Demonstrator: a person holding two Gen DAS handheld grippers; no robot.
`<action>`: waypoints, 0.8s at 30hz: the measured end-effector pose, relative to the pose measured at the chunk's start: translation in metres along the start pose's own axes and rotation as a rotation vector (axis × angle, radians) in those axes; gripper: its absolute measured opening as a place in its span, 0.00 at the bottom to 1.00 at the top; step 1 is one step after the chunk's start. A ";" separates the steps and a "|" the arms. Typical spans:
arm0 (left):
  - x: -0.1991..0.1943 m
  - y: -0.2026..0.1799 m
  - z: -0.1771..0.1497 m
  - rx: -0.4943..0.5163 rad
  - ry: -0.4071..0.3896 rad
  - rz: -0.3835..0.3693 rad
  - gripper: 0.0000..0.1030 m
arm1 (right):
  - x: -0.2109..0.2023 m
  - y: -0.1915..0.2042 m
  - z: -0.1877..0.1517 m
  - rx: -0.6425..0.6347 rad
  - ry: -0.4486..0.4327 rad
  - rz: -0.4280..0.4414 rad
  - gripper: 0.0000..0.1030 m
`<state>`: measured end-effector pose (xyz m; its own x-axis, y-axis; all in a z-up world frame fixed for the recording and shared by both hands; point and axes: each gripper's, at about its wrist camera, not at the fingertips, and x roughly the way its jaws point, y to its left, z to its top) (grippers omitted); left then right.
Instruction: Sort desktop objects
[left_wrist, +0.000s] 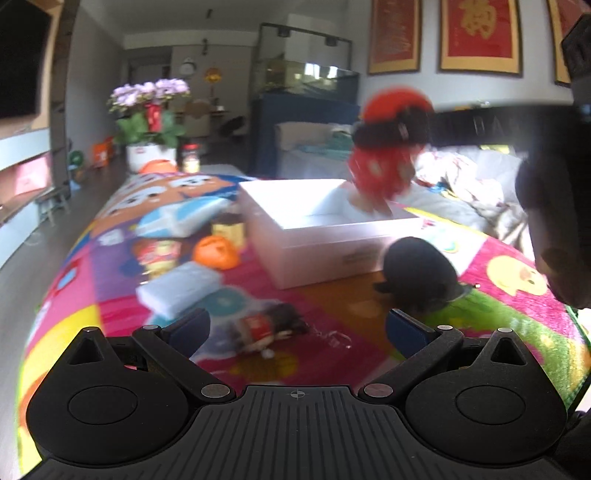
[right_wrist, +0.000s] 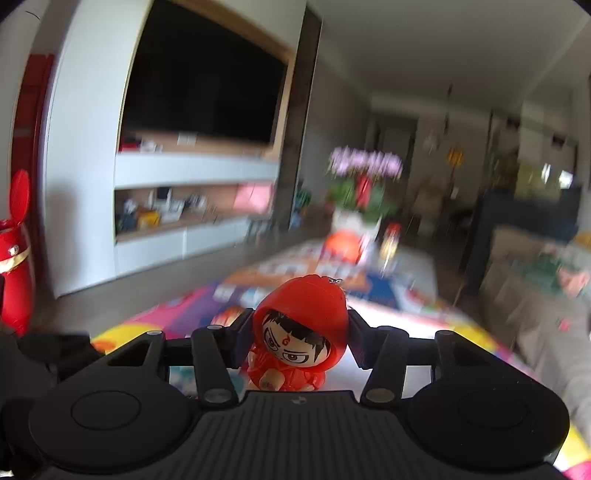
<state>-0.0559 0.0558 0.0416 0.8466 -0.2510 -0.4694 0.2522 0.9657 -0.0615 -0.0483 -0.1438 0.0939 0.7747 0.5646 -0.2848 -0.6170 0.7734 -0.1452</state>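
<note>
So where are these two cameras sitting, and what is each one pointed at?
Left wrist: sits on the left gripper, open, looking along the colourful table cover at a white box and scattered toys.
Right wrist: sits on the right gripper, shut on a red hooded figurine, facing the TV wall.
Shared: the figurine shows in the left view too, blurred above the box; both see the potted flowers.

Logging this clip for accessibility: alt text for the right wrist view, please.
The right gripper is clamped on a red-hooded figurine with a keychain loop, above a colourful mat. Behind, blurred, are a dark television and potted flowers.
</note>
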 end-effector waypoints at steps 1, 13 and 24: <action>0.002 -0.005 0.001 0.004 -0.002 -0.005 1.00 | -0.003 0.000 -0.002 -0.006 -0.021 -0.012 0.50; 0.030 0.005 0.001 -0.053 0.091 0.171 1.00 | -0.012 -0.048 -0.042 0.270 0.302 0.205 0.50; 0.025 0.000 -0.004 -0.033 0.115 0.190 1.00 | -0.002 -0.034 -0.088 0.338 0.412 0.267 0.50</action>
<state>-0.0370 0.0497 0.0262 0.8182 -0.0570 -0.5722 0.0764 0.9970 0.0098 -0.0409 -0.1961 0.0163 0.4392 0.6463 -0.6241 -0.6530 0.7067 0.2723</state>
